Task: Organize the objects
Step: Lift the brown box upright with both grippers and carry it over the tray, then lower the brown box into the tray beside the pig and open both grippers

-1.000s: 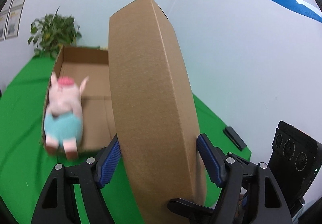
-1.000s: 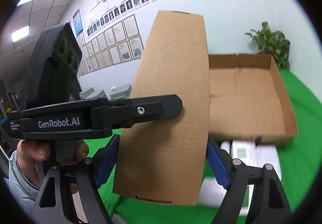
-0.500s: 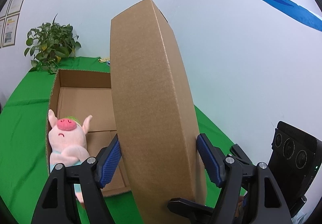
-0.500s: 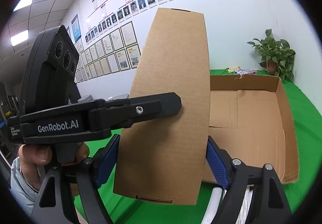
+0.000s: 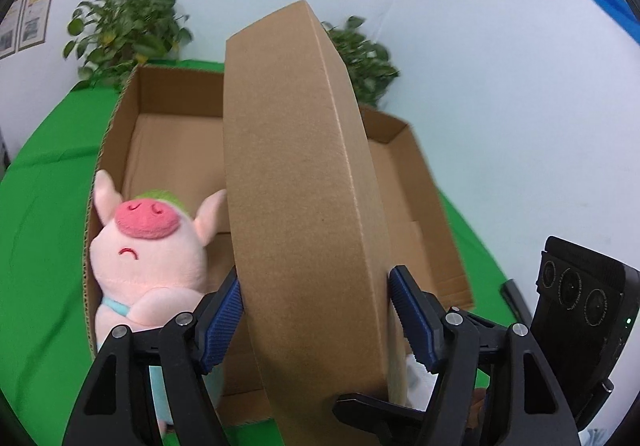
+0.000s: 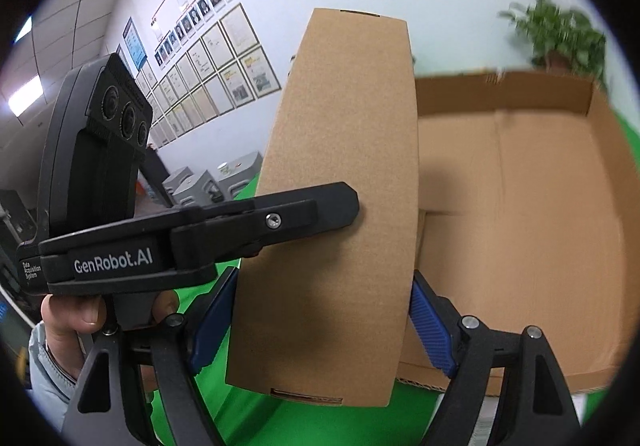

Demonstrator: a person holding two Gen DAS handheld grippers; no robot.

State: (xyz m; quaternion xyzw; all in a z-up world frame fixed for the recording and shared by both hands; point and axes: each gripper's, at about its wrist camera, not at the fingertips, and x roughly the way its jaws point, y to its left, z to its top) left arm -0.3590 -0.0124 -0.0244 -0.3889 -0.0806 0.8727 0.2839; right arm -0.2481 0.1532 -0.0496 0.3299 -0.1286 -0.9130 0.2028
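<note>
Green cloth covers the surface. Both tongs, left closing and right, grasp a flat brown cardboard lid upright, blocking the open cardboard box holding a pink plush pig.

Plush pig inside open box

Bright even indoor light; fisheye bending, dark corners; plants motion-blurred
</note>
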